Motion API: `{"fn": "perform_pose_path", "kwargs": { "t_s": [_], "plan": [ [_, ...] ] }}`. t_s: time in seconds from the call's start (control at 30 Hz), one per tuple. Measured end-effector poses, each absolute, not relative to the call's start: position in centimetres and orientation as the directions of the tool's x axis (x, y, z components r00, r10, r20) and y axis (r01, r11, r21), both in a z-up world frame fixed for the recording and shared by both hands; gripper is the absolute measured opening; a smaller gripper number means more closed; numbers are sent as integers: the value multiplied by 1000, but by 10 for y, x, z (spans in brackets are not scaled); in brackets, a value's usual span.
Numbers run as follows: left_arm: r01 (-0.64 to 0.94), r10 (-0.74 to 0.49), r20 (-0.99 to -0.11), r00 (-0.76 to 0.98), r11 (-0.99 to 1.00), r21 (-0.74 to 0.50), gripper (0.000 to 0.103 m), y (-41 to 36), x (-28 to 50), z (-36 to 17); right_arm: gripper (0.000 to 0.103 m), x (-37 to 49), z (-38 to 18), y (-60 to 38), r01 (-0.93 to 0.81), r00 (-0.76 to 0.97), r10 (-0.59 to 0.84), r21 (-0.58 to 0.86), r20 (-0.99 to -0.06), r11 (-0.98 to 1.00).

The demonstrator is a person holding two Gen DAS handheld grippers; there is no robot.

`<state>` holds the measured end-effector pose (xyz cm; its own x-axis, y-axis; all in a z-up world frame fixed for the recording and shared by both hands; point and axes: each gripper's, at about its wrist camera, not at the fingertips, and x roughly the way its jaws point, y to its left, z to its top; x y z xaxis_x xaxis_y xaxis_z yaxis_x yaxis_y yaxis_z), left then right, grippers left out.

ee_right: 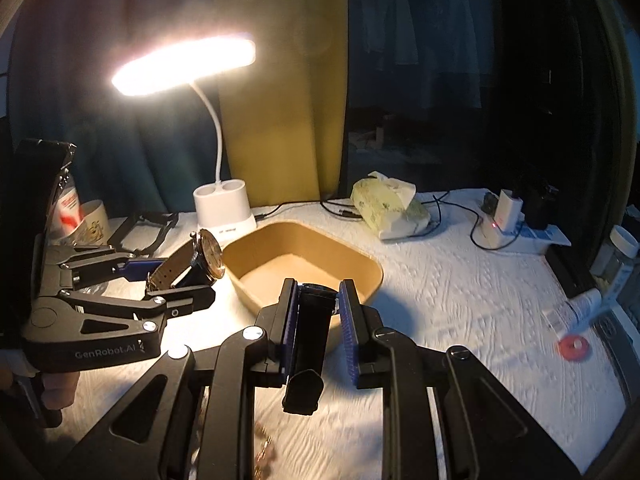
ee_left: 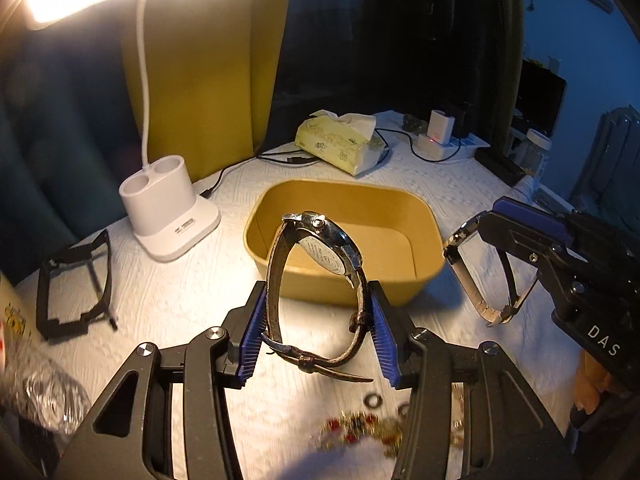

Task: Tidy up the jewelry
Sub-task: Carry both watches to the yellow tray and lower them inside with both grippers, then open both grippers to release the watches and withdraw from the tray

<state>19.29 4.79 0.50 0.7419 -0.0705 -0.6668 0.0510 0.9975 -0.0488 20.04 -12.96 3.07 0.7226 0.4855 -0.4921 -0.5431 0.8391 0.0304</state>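
A: Where does the left wrist camera look from?
B: From behind the left gripper [ee_left: 318,330], low over the surface [ee_left: 192,280], facing the tub [ee_left: 400,200] close ahead.
A: And the right one?
B: Behind the right gripper [ee_right: 320,330], farther right, facing the same way. Both views share the tub, lamp [ee_right: 224,210] and tissue pack [ee_right: 392,208].

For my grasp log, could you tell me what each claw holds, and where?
Left claw: leather-strap watch, by its strap. Right claw: metal-band watch, by its band.
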Motion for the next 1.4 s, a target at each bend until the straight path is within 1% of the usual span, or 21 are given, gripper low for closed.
{"fn": "perform_pose_path", "kwargs": {
  "t_s": [0.47, 0.63, 0.77, 0.8, 0.83, 0.87, 0.9, 0.93, 0.97, 1.23, 1.4],
  "plan": [
    [53, -78, -690, 720, 997, -58, 52, 58, 259, -4, 20, 260, 23, -122, -522, 709, 503, 112, -494, 845],
    [24, -63, -719, 692, 998, -65, 52, 67, 275, -13, 21, 273, 16, -115, -518, 698, 505, 129, -507, 846],
    [39, -77, -736, 673, 997, -69, 56, 69, 282, -22, 22, 281, 10, -109, -518, 690, 506, 134, -517, 845],
    [43, -76, -735, 674, 997, -64, 57, 68, 282, -22, 23, 282, 9, -109, -517, 691, 505, 135, -517, 846],
    [49, -78, -735, 673, 997, -60, 59, 67, 283, -22, 29, 284, 8, -108, -512, 692, 502, 137, -519, 848],
    [56, -86, -731, 677, 996, -65, 59, 67, 283, -22, 40, 285, 8, -108, -509, 693, 500, 138, -520, 849],
    [56, -83, -730, 678, 997, -61, 60, 67, 283, -21, 48, 286, 7, -108, -502, 696, 495, 140, -520, 853],
    [57, -83, -730, 679, 997, -60, 60, 68, 283, -21, 63, 287, 7, -109, -495, 699, 490, 142, -520, 857],
    [59, -86, -730, 678, 996, -63, 60, 69, 283, -20, 70, 288, 7, -110, -492, 701, 490, 147, -519, 858],
    [60, -84, -714, 695, 996, -59, 61, 68, 275, -11, 70, 287, 4, -112, -475, 697, 480, 159, -533, 865],
    [54, -76, -700, 710, 997, -53, 61, 66, 265, 0, 70, 280, 8, -112, -485, 695, 492, 164, -524, 859]
  ]
}}
